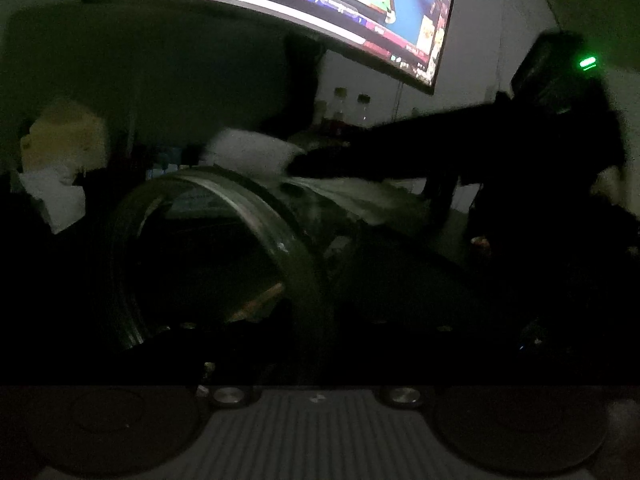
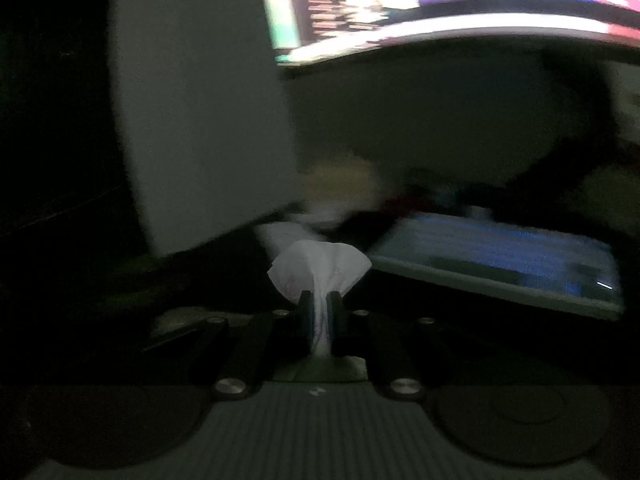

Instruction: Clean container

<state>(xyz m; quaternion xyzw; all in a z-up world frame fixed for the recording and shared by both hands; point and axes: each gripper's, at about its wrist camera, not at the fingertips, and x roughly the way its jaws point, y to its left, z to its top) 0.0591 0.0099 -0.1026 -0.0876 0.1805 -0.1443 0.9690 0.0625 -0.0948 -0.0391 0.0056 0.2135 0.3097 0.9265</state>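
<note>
A clear glass container (image 1: 224, 240) lies tilted on its side close to the left wrist camera, its round mouth facing left. Its rim runs down into the dark between the fingers of my left gripper (image 1: 320, 332), which looks shut on the container's wall; the fingers themselves are lost in shadow. My right gripper (image 2: 319, 300) is shut on a crumpled white tissue (image 2: 320, 268). In the left wrist view the right gripper (image 1: 316, 156) reaches in from the right, and holds the tissue (image 1: 248, 152) just above the container's upper rim.
A large lit monitor (image 1: 320, 0) hangs over the dark desk. Small bottles (image 1: 352, 108) stand at the back. A pale bundle (image 1: 64, 136) and white paper (image 1: 52, 196) lie at the left. A blue-lit keyboard (image 2: 500, 256) sits to the right of the tissue.
</note>
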